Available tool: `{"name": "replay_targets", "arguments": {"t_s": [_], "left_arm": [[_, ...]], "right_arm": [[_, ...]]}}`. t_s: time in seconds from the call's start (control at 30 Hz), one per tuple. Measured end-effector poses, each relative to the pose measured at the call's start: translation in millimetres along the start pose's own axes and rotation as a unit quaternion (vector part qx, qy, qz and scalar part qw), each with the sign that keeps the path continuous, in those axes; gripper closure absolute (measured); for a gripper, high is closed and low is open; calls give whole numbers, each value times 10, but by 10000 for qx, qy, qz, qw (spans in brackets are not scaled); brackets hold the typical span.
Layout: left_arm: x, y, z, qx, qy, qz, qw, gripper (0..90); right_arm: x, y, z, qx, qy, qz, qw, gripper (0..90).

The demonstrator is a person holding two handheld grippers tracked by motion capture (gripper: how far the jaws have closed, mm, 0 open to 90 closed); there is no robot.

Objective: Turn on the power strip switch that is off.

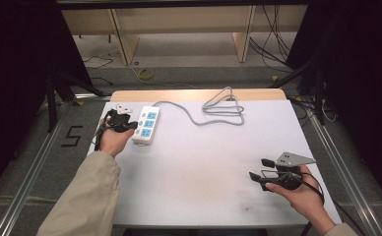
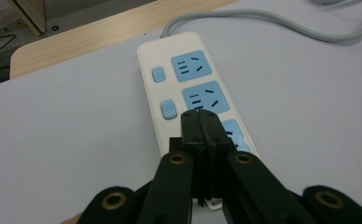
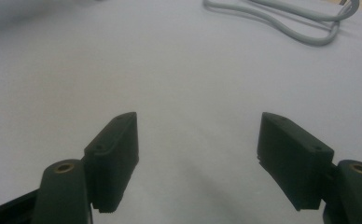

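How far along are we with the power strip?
Done: the left gripper is shut and over the power strip, tips near its nearest socket. In hand: nothing gripped. Left: whichever switch press is meant; the right gripper hangs open, away from the strip.

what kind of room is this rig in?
Probably a lab or data-collection workspace, not a home: a bare white table framed by metal rails, loose cables on the floor, and a power strip as the lone prop.
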State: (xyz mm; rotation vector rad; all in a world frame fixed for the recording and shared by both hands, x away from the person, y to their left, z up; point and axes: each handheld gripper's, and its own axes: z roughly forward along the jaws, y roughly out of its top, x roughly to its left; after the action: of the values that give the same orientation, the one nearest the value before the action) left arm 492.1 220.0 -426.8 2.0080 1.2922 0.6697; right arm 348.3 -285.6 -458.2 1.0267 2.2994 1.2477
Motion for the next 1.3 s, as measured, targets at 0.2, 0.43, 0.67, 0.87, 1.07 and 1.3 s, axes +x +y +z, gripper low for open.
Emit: {"name": "replay_targets", "arguments": {"t_s": [0.2,0.43,0.67,0.87,1.07,1.3], "left_arm": [[-3,46,20,21,33,62,10000,898],[25,60,83,101,61,78,9999,898],[41,131,120,100,56,47,9999,898],[32,161,178,159,102,73,9998,898],[53,174,257,240,151,60,9996,898],[63,192,344,328,134,119,9993,898]], "right_arm": [[-1,0,-2,2,-2,-6,10000,298],[-6,0,-4,7,2,-19,10000,298],[-3,-2,1,21,0,-24,10000,299],[-1,-1,-2,12,-4,-22,10000,299],[2,-2,-4,32,-22,-42,10000,299],[2,-5,-8,41,-32,-42,10000,299]]}}
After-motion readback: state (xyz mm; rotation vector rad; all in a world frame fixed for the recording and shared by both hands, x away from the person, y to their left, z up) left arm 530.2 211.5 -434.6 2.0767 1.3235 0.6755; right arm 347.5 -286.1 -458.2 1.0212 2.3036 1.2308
